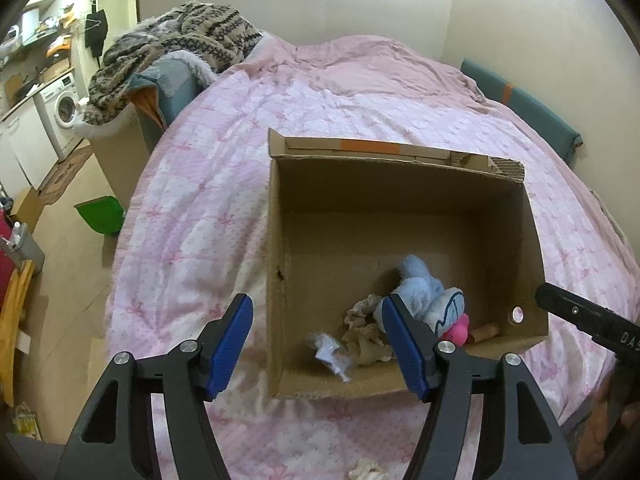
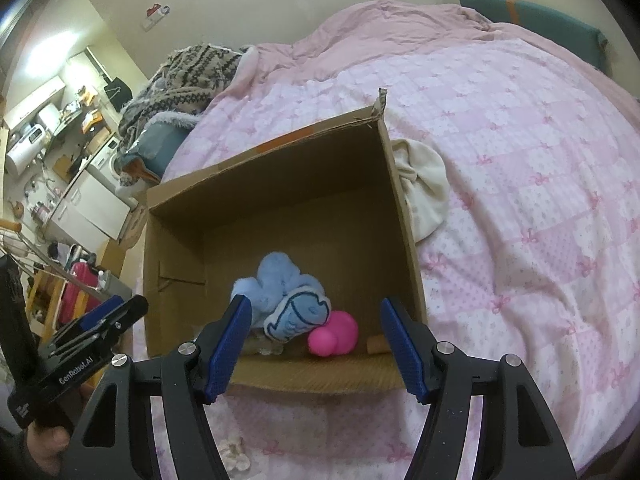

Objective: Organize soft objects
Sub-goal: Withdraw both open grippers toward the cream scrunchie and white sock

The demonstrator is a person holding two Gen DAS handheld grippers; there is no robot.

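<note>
An open cardboard box (image 1: 276, 264) (image 2: 404, 216) stands on the pink bed. Inside lie a light blue plush toy (image 1: 424, 292) (image 2: 280, 284), a pink soft toy (image 1: 456, 330) (image 2: 334, 334), a beige crumpled cloth (image 1: 364, 312) and a small clear plastic bag (image 1: 330, 354). My left gripper (image 1: 318, 346) is open and empty, held above the box's near left corner. My right gripper (image 2: 316, 344) is open and empty, above the box's near wall. A cream soft cloth (image 2: 424, 184) lies on the bed against the box's right side. A small pale soft item (image 1: 366, 470) (image 2: 234, 454) lies on the bed near me.
The pink quilted bedspread (image 1: 224, 184) (image 2: 520, 184) covers the bed. A patterned blanket pile (image 1: 180, 40) sits on a chair at the far left. A green bin (image 1: 102, 214) stands on the floor left of the bed. A washing machine (image 1: 64, 108) is at the far left.
</note>
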